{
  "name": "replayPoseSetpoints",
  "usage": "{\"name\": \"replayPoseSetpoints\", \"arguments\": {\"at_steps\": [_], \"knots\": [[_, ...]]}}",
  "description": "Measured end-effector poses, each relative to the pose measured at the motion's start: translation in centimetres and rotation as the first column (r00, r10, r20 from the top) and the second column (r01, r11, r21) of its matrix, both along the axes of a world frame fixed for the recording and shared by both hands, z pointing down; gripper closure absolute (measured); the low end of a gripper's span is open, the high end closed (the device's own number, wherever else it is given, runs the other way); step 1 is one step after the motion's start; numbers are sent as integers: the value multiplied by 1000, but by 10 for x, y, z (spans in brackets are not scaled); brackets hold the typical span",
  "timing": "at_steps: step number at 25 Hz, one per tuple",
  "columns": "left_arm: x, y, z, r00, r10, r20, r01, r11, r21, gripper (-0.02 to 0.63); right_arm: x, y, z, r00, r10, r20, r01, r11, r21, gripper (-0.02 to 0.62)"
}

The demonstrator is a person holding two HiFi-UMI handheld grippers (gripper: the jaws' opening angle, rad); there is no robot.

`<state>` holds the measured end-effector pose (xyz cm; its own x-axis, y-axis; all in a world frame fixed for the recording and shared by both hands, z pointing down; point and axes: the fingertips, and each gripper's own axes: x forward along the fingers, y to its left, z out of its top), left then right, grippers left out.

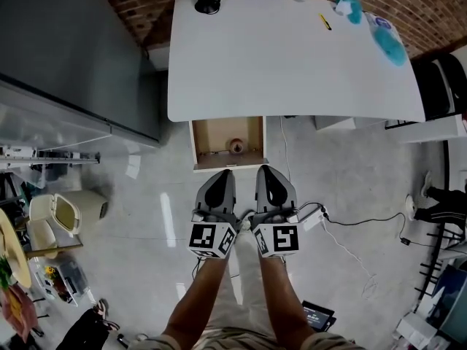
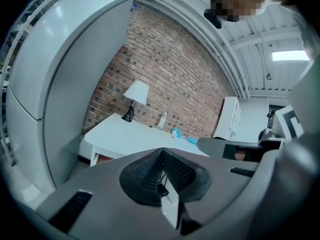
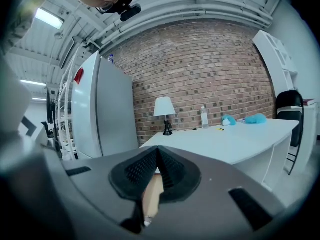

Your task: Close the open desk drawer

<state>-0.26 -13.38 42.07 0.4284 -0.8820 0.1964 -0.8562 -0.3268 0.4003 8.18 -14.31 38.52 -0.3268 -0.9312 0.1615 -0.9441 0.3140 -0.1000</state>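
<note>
The wooden drawer [image 1: 219, 134] stands pulled out from under the front edge of the white desk [image 1: 292, 64], its white front panel [image 1: 230, 165] towards me. A small round thing [image 1: 236, 146] lies inside it. My left gripper [image 1: 226, 173] and right gripper [image 1: 263, 169] are side by side, both shut and empty, with their tips just short of the drawer front. In the left gripper view the left gripper [image 2: 161, 156] points at the desk [image 2: 125, 131]. In the right gripper view, wood of the drawer [image 3: 152, 191] shows below the pads of the right gripper [image 3: 158, 154].
A grey fridge [image 1: 73, 49] stands left of the desk. On the desk are a lamp [image 1: 208, 2], a pencil [image 1: 325, 22] and teal things [image 1: 387, 46]. A power strip with its cable [image 1: 315, 217] lies on the floor to the right. A black chair [image 1: 438, 86] stands at the far right.
</note>
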Motion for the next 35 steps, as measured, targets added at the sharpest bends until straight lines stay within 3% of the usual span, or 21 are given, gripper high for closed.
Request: {"name": "replayPoseSetpoints", "arguments": {"at_steps": [12, 19, 25, 29, 32, 35], "knots": [[-5, 5, 63, 997, -34, -64, 31, 999, -45, 600, -7, 4, 53, 1000, -22, -22, 22, 1000, -10, 584], [-12, 5, 109, 973, -70, -222, 48, 993, -105, 600, -10, 7, 87, 1000, -23, -12, 23, 999, -33, 584], [-6, 9, 142, 950, -59, -306, 14, 989, -147, 600, -10, 10, 111, 1000, -26, -12, 25, 998, -55, 584], [-6, 12, 164, 870, -81, -486, -13, 982, -188, 600, -12, 11, 122, 1000, -19, 0, 19, 998, -62, 584], [-7, 12, 180, 774, -88, -627, -33, 983, -178, 598, -15, 13, 127, 1000, -21, 19, 22, 998, -65, 584], [-13, 13, 202, 680, -116, -724, -23, 984, -179, 598, -18, 15, 133, 999, -31, 19, 32, 997, -66, 584]]}}
